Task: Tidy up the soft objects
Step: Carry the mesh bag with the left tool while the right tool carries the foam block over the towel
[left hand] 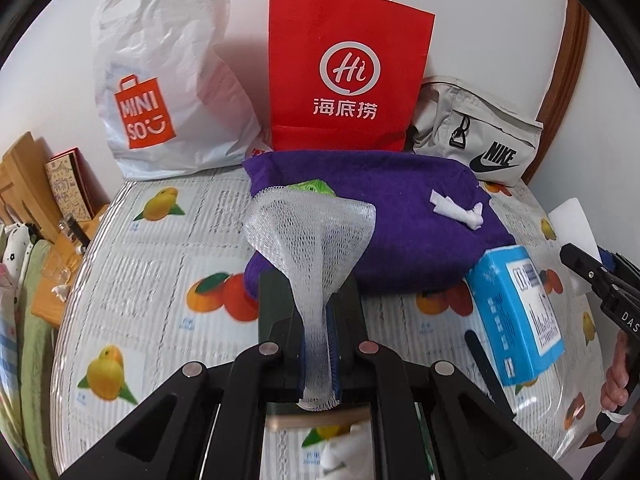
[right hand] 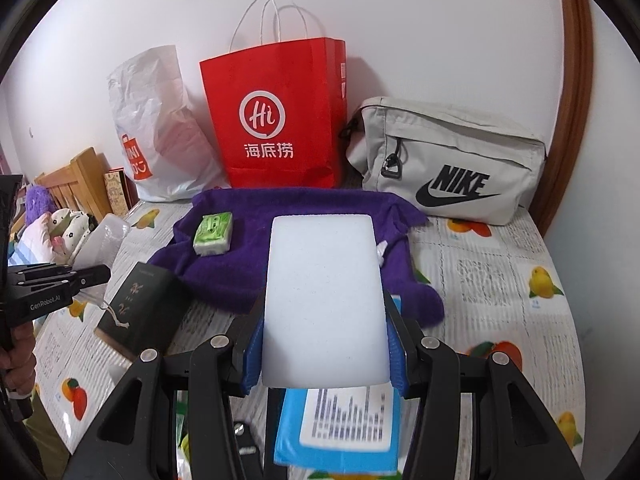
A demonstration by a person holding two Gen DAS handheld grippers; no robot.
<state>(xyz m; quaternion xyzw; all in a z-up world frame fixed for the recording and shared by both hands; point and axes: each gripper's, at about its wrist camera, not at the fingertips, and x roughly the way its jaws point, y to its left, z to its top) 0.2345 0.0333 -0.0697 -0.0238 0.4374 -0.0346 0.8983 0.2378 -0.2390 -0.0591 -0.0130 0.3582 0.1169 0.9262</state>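
Foam net (left hand: 310, 236), pinched flat in your left gripper (left hand: 316, 320), and white sponge (right hand: 324, 296), squeezed in your right gripper (right hand: 325, 354), hang over the purple towel (left hand: 400, 216): keep both grips firm until above a bag.

Green packet (left hand: 314, 188) mostly hidden behind foam net (left hand: 308, 236) — blue box's (right hand: 340, 428) label blurred.

Bags, three against the wall: one white plastic bag (left hand: 160, 92), one red paper bag (left hand: 344, 72), one grey pouch (right hand: 448, 160). Soft goods, four: one purple towel (right hand: 304, 216), one white foam net sleeve (left hand: 308, 236), one white sponge block (right hand: 324, 300), one green tissue pack (right hand: 213, 233). Boxes, two: one blue box (left hand: 516, 316), one dark box (right hand: 140, 312); grippers, two: left gripper (left hand: 316, 316), right gripper (right hand: 324, 344).
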